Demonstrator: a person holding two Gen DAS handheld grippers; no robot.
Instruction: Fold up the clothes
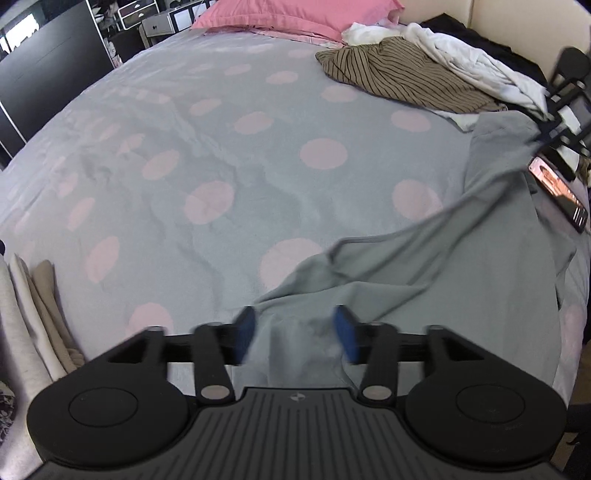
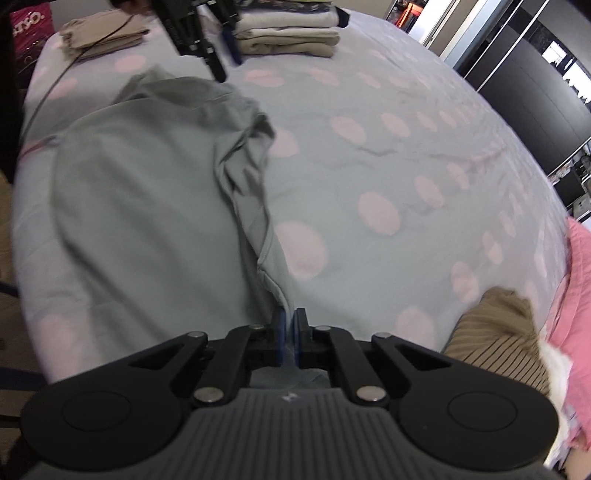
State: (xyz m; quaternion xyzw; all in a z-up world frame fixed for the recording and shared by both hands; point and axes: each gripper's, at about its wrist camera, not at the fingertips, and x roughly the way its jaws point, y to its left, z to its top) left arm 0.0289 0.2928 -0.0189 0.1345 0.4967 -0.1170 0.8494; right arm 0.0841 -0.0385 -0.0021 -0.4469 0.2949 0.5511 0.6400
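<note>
Gripping grey garment (image 2: 147, 206), right tool (image 2: 290, 334).

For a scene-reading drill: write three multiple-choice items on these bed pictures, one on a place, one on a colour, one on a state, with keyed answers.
1. Where is the folded stack?
A. on the bed
B. on a chair
C. on the floor

2. What colour are the bedcover's dots?
A. green
B. pink
C. black

3. How is the right claw?
A. wide open, empty
B. out of view
C. shut on the grey garment

Answers:
1 A: the folded stack lies on the bedcover.
2 B: pink dots show throughout.
3 C: the right claw pinches an edge of the grey garment.
</note>
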